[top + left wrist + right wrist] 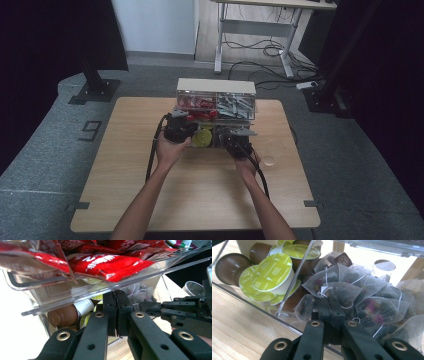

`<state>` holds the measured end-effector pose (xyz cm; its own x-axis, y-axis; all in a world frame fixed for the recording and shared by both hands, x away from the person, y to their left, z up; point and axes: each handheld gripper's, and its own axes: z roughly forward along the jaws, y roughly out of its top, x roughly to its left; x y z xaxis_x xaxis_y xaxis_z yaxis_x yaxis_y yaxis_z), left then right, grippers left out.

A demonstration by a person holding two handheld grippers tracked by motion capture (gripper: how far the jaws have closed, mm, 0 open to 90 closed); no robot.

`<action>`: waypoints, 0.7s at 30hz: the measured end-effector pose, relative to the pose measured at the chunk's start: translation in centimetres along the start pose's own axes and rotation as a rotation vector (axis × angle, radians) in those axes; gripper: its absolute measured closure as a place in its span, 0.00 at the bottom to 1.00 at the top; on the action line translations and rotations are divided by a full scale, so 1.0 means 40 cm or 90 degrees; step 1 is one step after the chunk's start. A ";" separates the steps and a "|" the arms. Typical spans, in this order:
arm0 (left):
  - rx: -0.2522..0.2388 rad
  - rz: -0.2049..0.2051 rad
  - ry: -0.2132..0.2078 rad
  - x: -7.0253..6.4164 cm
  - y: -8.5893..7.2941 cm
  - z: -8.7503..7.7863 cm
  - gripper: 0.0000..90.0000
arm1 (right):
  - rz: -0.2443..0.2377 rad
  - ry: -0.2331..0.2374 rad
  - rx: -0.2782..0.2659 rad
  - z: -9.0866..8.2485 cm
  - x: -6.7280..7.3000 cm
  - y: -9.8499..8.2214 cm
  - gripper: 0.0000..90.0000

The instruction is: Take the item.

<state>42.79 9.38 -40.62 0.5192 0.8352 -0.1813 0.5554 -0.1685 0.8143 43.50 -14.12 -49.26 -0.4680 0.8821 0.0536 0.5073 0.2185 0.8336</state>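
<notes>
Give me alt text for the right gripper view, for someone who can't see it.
The right gripper, jaws shut, reaches into a clear drawer among mesh tea bags. Left of a clear divider lie green-lidded cappuccino capsules, and the wooden table is at the lower left.

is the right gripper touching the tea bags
Touching. The right gripper view shows the right gripper with its shut jaws pushed into the pile of tea bags, mesh lying against the tips.

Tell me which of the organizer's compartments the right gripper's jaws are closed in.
The lower drawer's tea bag compartment. The right gripper is shut among mesh bags with strings; the neighbouring section, past the clear divider, holds green-lidded coffee capsules.
</notes>
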 end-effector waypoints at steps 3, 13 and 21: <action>0.000 -0.001 -0.001 0.000 0.000 0.000 0.98 | 0.005 0.006 -0.008 -0.008 -0.001 0.003 0.99; 0.000 -0.001 0.000 0.000 0.000 0.001 0.98 | 0.011 0.015 -0.050 -0.053 -0.006 0.025 0.99; 0.001 -0.001 0.000 0.000 0.001 0.000 0.98 | 0.004 0.031 -0.076 -0.095 0.000 0.043 0.99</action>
<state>42.82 9.36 -40.60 0.5182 0.8356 -0.1822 0.5571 -0.1682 0.8132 41.61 -15.32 -45.75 -0.5012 0.8613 0.0829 0.4218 0.1595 0.8925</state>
